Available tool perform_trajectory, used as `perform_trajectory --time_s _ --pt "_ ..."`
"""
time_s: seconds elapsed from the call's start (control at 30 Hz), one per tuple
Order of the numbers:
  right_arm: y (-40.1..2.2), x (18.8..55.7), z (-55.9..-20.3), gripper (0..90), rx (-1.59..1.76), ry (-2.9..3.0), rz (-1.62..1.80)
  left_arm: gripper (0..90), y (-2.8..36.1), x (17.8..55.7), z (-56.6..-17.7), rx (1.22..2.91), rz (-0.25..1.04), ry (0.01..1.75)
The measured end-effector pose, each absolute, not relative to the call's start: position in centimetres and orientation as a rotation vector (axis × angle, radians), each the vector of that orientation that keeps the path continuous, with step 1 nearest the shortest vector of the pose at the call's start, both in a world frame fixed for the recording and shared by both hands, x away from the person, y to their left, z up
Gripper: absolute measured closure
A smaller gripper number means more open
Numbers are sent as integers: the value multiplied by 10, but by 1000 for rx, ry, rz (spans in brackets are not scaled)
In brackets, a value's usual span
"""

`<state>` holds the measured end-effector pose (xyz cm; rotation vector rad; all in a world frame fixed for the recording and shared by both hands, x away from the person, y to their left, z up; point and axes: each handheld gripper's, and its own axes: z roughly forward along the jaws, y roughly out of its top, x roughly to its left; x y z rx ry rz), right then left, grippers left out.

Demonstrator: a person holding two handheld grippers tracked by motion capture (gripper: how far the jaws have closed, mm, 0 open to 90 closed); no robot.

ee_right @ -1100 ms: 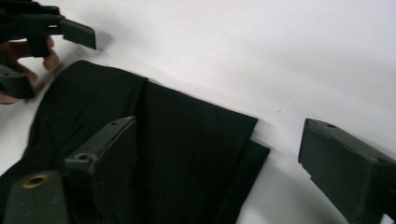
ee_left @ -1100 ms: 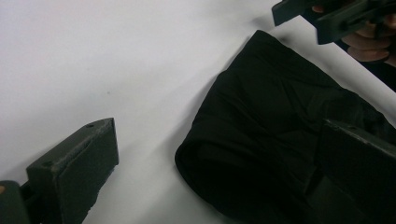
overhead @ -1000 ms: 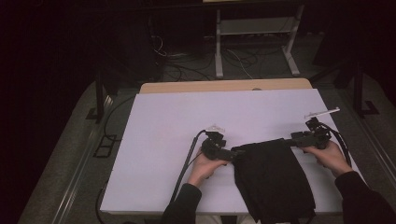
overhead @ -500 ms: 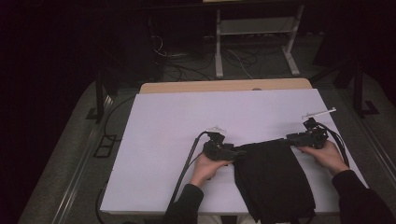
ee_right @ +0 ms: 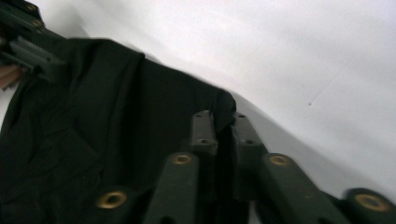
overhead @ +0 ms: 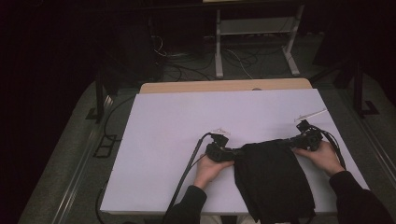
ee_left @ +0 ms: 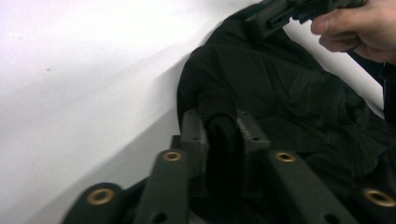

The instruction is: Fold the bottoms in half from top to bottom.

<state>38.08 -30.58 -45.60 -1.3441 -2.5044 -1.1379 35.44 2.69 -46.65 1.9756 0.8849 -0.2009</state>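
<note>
Black fabric sits pinched in both of your tools. Your left gripper (ee_left: 223, 135) has just been closing, and its jaws now clamp a fold at the near left corner of the black garment (overhead: 271, 179). Your right gripper (ee_right: 223, 128) has just been closing too, and its jaws bite the garment's opposite top corner, with a little tip of cloth poking up beyond them. From above, your left gripper (overhead: 223, 150) and right gripper (overhead: 306, 138) sit at either end of the garment's far edge, facing each other across it. The rest of the cloth lies flat on the white table (overhead: 177, 121), running back toward you and over the near edge.
</note>
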Motion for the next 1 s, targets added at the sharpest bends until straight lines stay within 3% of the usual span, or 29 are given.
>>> perform_trajectory --time_s 0.6,1.0 --pt "-302 372 -440 844 -1380 -2437 -1249 827 40 345 -441 2013 -95 818" --pt "-274 374 -429 844 -1313 -2440 -1298 829 67 346 -426 2042 -41 846"
